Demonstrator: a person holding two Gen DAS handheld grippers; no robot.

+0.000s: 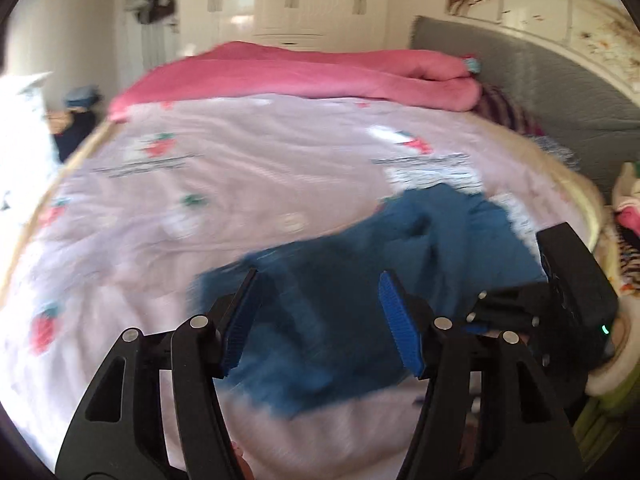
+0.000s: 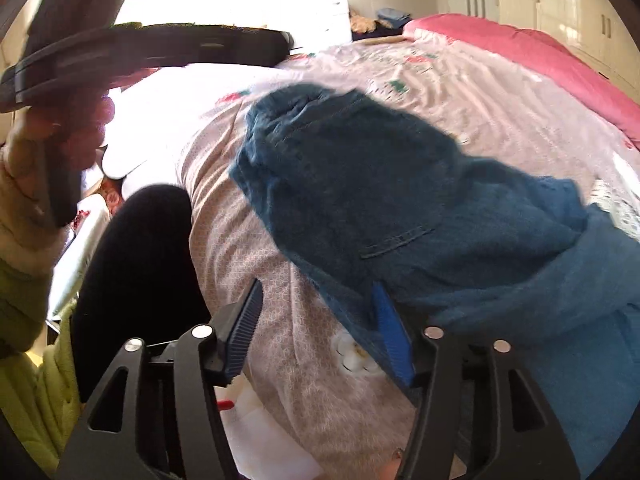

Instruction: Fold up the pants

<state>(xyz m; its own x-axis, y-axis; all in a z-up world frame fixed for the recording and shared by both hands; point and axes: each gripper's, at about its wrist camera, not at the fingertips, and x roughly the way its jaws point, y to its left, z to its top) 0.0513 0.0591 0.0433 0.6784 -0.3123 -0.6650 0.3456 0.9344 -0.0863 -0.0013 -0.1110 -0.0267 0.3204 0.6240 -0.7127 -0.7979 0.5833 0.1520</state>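
**Over a bed, two open tools above blue pants**

Over the bed, the left tool [image 1: 318, 320] hovers with its two black fingers spread wide apart, blue pads facing each other, gripping nothing. Between and beyond those fingers lie the blue pants [image 1: 360, 280], bunched in a rumpled heap on a pale pink bedsheet [image 1: 200, 200] printed with strawberries. The picture is blurred. At the right edge of this view sits the right tool [image 1: 560, 300], close to the pants.

From the right wrist view, the right tool [image 2: 316, 328] also stands open and holds nothing; its right pad touches or overlaps the near edge of the pants [image 2: 400, 200], which spread ahead and to the right. The left tool [image 2: 120, 52] is raised at upper left, held in a hand [image 2: 52, 140].

Farther back, a pink blanket [image 1: 300, 72] lies across the bed, with a grey headboard [image 1: 540, 80] at right and white wardrobes [image 1: 288, 0] behind.
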